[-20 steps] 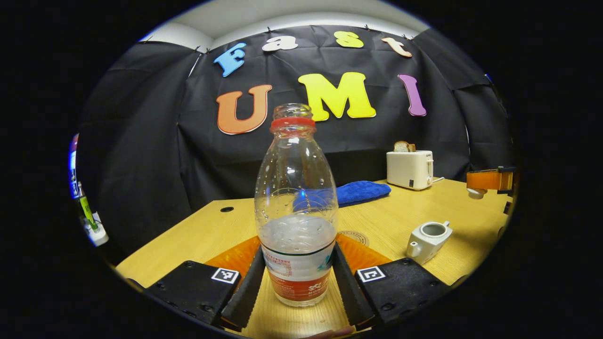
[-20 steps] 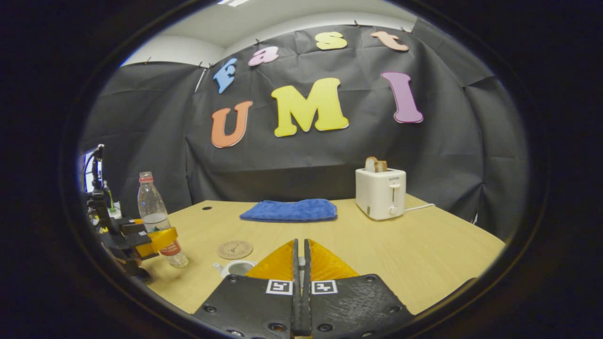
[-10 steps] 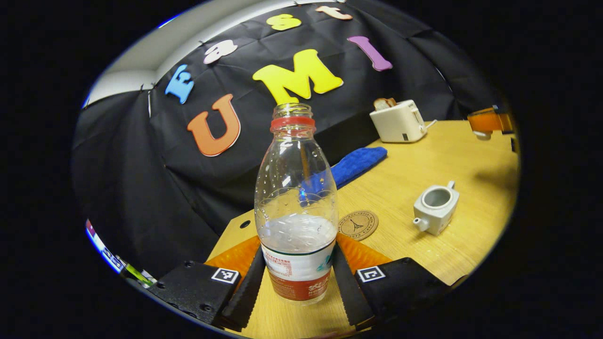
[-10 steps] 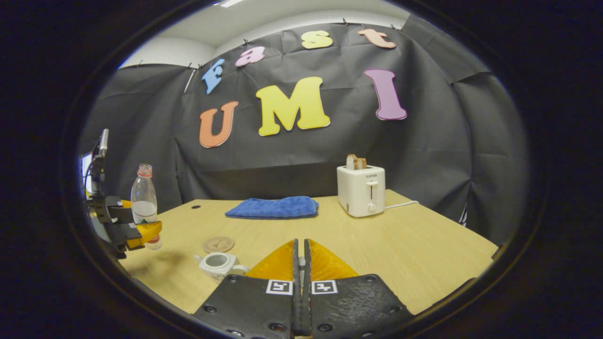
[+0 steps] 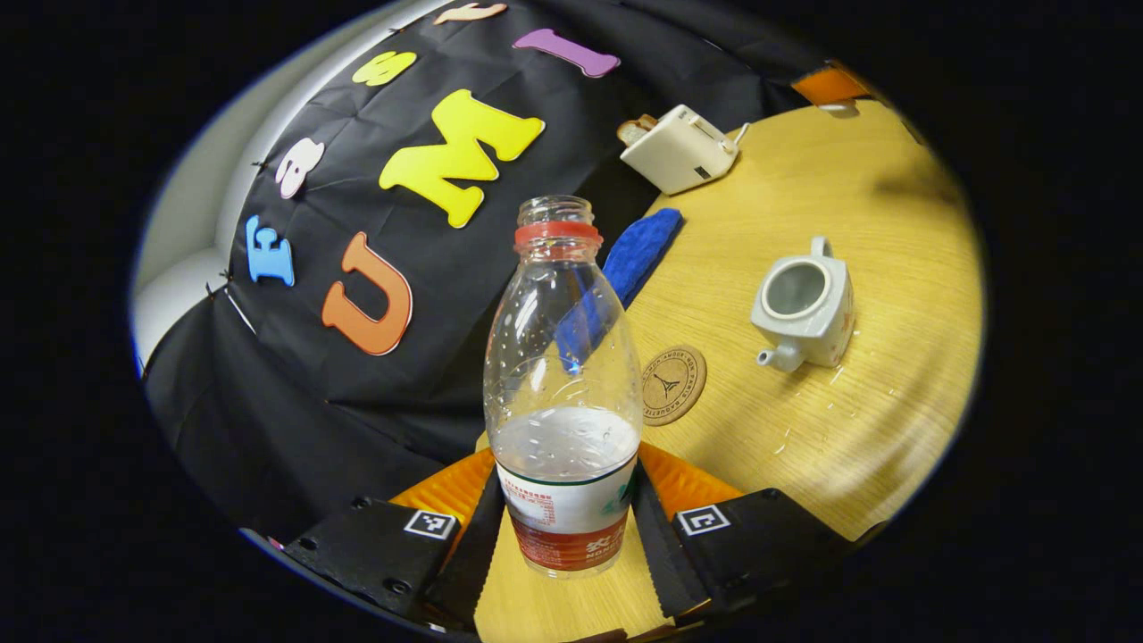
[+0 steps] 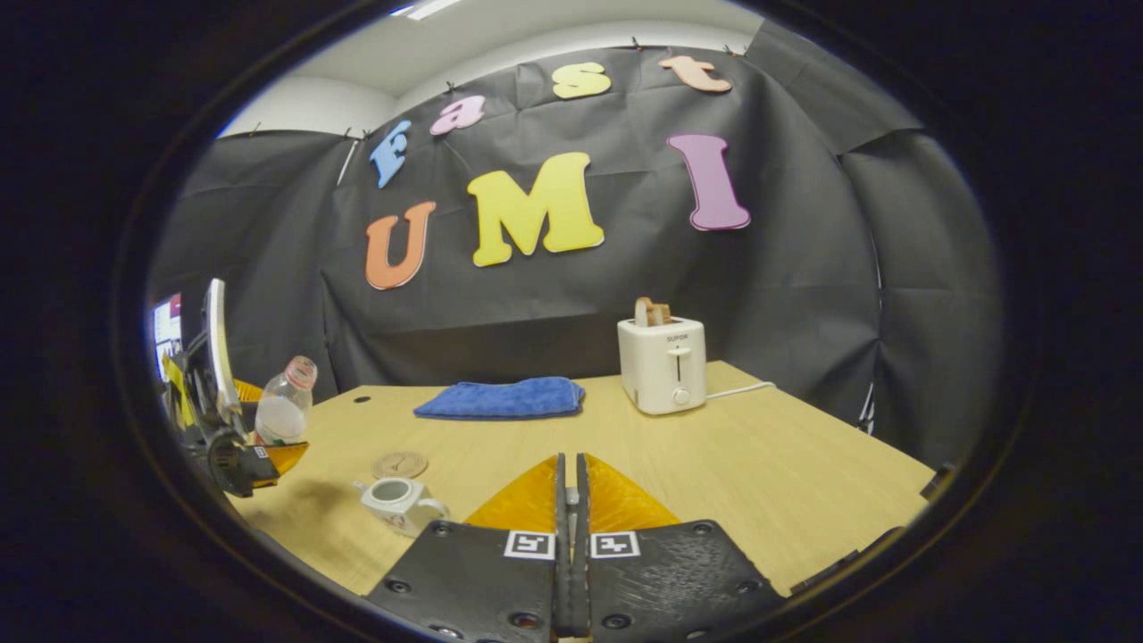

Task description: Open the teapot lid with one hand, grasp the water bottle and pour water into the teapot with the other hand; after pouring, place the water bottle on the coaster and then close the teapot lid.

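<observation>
My left gripper is shut on the lower part of a clear, uncapped water bottle about a third full. It holds the bottle off the table, tilted toward the teapot, as the right gripper view shows of the bottle and left gripper. The white teapot stands open on the table, right of the round coaster. My right gripper is shut, and in the left gripper view a small white lid hangs under the right gripper, high above the table beyond the teapot.
A white toaster with a slice of bread stands at the back of the wooden table. A folded blue cloth lies to its left. Water drops glisten on the wood near the teapot. The coaster is bare.
My left gripper has lifted the bottle off the table and tipped it toward the teapot, so its view has rolled. The right gripper has stayed shut and drifted slightly.
</observation>
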### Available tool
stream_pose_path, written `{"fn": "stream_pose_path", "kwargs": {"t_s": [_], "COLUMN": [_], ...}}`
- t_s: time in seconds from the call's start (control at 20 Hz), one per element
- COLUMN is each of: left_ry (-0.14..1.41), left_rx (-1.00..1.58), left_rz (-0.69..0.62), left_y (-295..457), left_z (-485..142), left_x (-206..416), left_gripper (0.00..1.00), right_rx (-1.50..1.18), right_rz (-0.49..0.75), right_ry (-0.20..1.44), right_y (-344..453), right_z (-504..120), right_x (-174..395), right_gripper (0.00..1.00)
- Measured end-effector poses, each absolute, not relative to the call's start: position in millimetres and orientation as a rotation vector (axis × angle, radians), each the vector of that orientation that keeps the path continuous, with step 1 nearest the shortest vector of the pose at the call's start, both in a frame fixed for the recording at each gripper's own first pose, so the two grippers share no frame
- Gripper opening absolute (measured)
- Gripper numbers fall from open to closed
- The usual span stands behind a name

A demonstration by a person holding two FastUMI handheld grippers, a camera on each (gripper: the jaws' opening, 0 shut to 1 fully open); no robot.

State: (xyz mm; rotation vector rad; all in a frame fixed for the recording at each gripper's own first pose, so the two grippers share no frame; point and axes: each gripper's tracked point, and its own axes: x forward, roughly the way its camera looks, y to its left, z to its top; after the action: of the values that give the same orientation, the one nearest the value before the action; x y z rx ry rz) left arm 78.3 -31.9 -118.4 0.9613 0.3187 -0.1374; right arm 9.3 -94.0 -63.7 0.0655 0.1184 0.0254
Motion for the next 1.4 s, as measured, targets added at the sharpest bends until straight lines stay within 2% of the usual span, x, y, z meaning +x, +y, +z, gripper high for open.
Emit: {"fn": "stream_pose_path", "kwargs": {"t_s": [1.05, 1.1, 1.15, 1.4], "left_ry": [0.413, 0.419, 0.425, 0.440], "left_rx": [1.605, 1.629, 1.648, 1.761], "left_rz": [-0.193, -0.193, -0.199, -0.221], "left_y": [-44, -43, -44, -48], "left_z": [-126, -124, -124, -120], "left_x": [72, 71, 71, 69], "left_gripper": [0.75, 0.79, 0.75, 0.75], "right_rx": [0.017, 0.017, 0.017, 0.025], "right_rz": [0.008, 0.009, 0.008, 0.015], "right_ry": [0.131, 0.131, 0.128, 0.128], "right_y": [-102, -102, -103, -102], "right_z": [-70, -70, -69, -65], "right_x": [8, 8, 8, 7], "right_gripper": [0.00, 0.00, 0.00, 0.00]}}
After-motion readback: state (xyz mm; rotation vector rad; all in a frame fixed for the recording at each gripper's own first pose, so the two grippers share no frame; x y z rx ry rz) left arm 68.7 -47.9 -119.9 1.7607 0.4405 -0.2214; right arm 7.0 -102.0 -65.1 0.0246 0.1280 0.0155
